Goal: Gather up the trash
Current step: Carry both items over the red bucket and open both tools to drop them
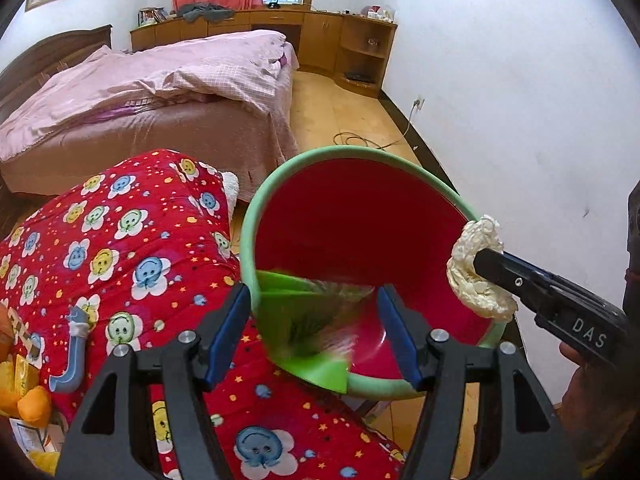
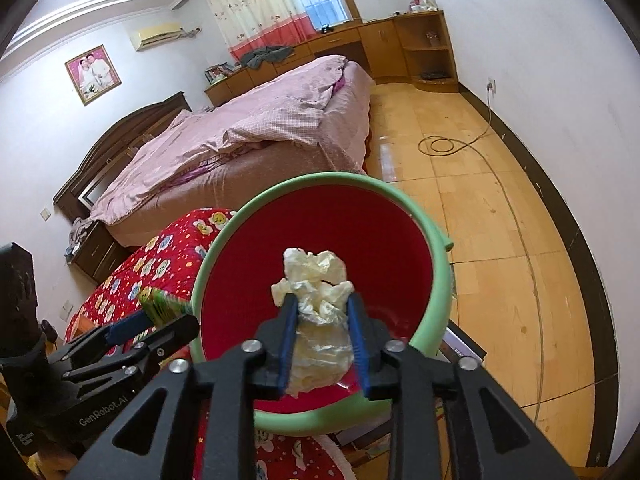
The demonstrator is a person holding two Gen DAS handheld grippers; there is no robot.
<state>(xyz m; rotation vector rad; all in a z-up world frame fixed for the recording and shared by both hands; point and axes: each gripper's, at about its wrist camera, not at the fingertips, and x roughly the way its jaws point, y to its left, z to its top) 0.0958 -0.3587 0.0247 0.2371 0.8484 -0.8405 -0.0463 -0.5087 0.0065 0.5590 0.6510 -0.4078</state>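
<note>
Right hand-held gripper point(image 2: 322, 340) nearest, pads flanking a crumpled tissue wad point(image 2: 316, 312) over the red bucket point(image 2: 372, 232) with its green rim; whether they press it, cannot tell. Left hand-held gripper point(image 1: 312, 332) stands apart; a blurred green wrapper point(image 1: 304, 316) sits loose between its pads, at the bucket's near-left rim. Red floral quilt point(image 1: 132, 240) left of the bucket.

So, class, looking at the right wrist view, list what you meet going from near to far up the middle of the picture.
Right gripper → crumpled cream-white paper wad between its blue pads → red plastic bin with a pale green rim → bed with a pink checked quilt → wooden cabinet under the window → floral curtain.
</note>
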